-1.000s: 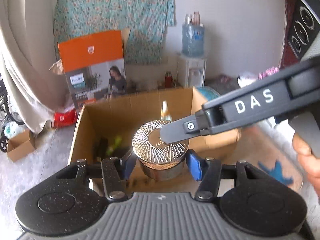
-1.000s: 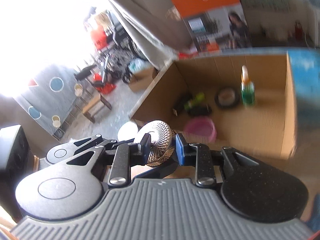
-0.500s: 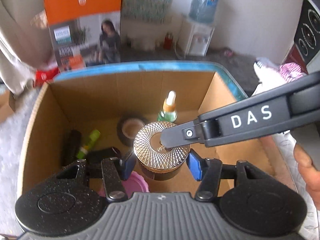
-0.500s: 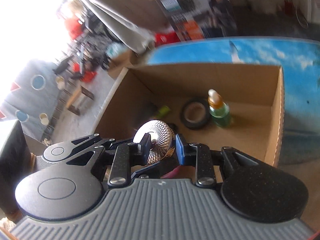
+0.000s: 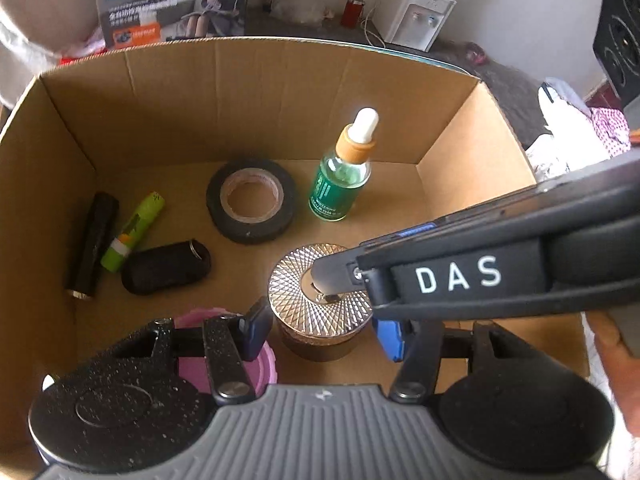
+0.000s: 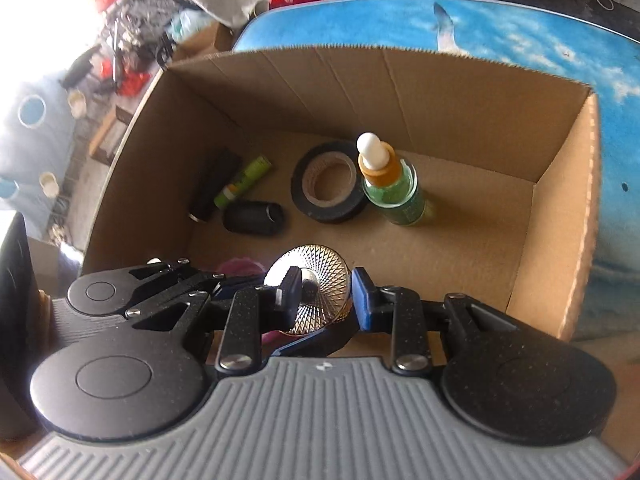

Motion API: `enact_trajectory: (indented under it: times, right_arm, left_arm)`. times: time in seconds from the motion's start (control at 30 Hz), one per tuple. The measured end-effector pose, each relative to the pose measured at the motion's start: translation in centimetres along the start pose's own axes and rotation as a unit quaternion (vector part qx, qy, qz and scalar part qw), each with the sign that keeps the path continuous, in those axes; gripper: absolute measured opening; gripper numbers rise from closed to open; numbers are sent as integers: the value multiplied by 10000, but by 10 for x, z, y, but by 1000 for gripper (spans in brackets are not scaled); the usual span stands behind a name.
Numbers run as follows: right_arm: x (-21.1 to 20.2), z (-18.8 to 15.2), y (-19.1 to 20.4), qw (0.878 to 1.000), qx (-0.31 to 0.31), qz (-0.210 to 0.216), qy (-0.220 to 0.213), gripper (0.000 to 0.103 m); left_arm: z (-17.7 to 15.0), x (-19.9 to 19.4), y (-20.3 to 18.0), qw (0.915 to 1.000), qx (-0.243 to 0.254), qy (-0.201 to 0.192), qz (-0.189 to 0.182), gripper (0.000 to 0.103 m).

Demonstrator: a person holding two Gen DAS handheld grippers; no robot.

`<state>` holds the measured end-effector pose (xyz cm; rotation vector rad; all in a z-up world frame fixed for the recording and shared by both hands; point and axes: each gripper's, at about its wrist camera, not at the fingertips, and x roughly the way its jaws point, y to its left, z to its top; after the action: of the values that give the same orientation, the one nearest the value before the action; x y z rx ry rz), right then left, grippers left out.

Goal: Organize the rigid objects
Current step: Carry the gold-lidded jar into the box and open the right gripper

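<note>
A round jar with a gold faceted lid (image 5: 316, 304) sits between the fingers of my left gripper (image 5: 320, 330), which is shut on its dark body inside the cardboard box (image 5: 256, 76). My right gripper (image 6: 326, 300) reaches in from the right and is shut across the lid (image 6: 320, 284); one of its fingers (image 5: 336, 272) lies on the lid's centre. In the box lie a black tape roll (image 5: 252, 204), a green dropper bottle (image 5: 344, 176), a black tube (image 5: 94, 244), a green stick (image 5: 134, 232), a black key fob (image 5: 166, 268) and a pink lid (image 5: 228, 364).
The box stands on a blue printed surface (image 6: 500, 32). Behind it are an orange Philips carton (image 5: 172, 4), a water dispenser (image 5: 416, 16) and a speaker (image 5: 620, 32). The box floor right of the bottle (image 6: 480, 232) is bare cardboard.
Both grippers have carried the jar forward over the box rim and down inside it, close to the floor. Both grips stayed the same.
</note>
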<state>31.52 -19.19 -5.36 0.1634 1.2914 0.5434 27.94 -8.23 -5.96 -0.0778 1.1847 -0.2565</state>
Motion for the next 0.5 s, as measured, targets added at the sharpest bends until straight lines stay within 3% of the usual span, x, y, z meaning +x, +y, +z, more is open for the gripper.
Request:
enact_trajectory:
  times: [0.2, 0.37, 0.5]
  right_arm:
    - [7, 4, 1, 9999, -25, -88, 104, 27]
    - [2, -1, 3, 9999, -1, -107, -8, 31]
    - [-28, -11, 9, 9986, 13, 38, -527, 31]
  left_arm:
    - [-2, -2, 2, 9999, 5, 88, -79, 57]
    - [-7, -25, -5, 9993, 124, -353, -75, 67]
    - [-26, -64, -9, 9952, 375, -900, -35, 73]
